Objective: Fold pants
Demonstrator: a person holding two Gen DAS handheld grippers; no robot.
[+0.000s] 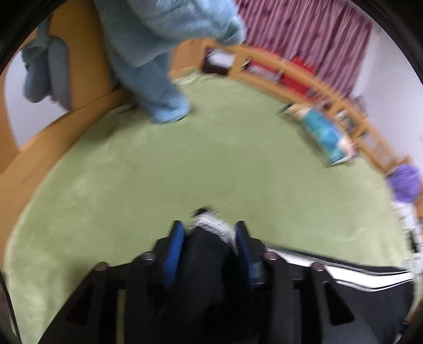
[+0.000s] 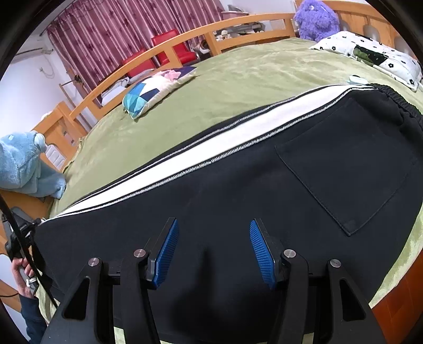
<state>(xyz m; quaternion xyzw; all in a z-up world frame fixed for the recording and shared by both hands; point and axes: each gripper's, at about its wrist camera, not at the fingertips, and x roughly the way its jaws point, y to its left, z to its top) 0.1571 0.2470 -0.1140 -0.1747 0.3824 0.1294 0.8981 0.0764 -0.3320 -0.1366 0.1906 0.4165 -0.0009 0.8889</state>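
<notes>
While the left claw (image 1: 208,238) pinches the pants (image 2: 238,185) cuff and the right claw (image 2: 212,246) hovers open, the bunched cuff may slip free on the bed (image 2: 238,74).

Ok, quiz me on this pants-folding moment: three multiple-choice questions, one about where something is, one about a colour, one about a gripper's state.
1. Where does the purple plush toy sit?
A. at the bed's far end by the wooden frame
B. on the pants
C. on the floor

2. What colour is the wide stripe along the black pants?
A. red
B. white
C. yellow

3. How is the right gripper?
A. shut on the pillow
B. shut on the pants
C. open over the pants

Answers: 1 A, it sits by the frame behind the green blanket. 2 B, a white band runs along the leg. 3 C, its blue fingers stand apart over black fabric, while the left gripper pinches cloth.
</notes>
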